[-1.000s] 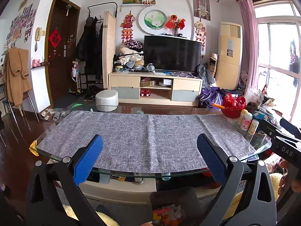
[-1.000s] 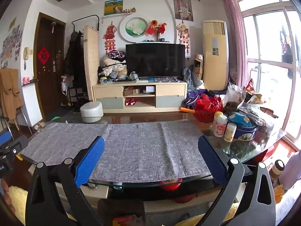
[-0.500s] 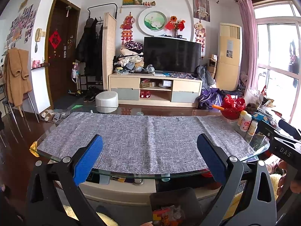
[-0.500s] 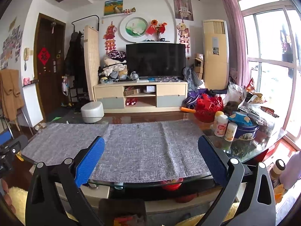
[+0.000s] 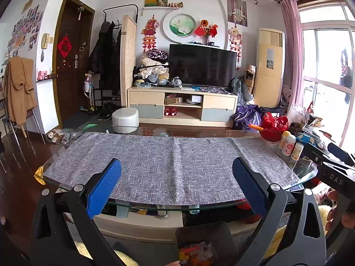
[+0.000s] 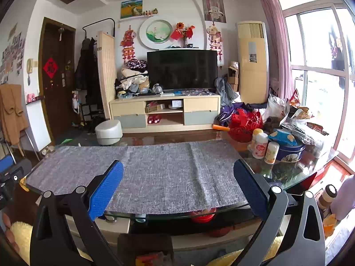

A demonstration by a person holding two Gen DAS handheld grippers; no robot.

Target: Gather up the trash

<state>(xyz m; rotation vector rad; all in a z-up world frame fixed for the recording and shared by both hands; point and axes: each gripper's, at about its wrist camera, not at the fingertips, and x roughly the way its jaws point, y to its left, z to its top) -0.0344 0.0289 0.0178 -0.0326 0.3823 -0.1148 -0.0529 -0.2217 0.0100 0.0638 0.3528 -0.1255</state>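
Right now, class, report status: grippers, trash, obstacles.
Left gripper open, empty. Right gripper open, empty. Trash bin low, below table edge. Grey mat bare; nothing blocking.

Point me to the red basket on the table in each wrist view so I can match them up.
Left wrist: red basket sits right of centre, at the table's far right end, behind the small white bottles.
Right wrist: red basket is right of centre, behind the same bottles.
Shared landmark: the black TV.

Slight upward drift of both views w/ table runner [image 5: 173, 166] a bit lower in frame.
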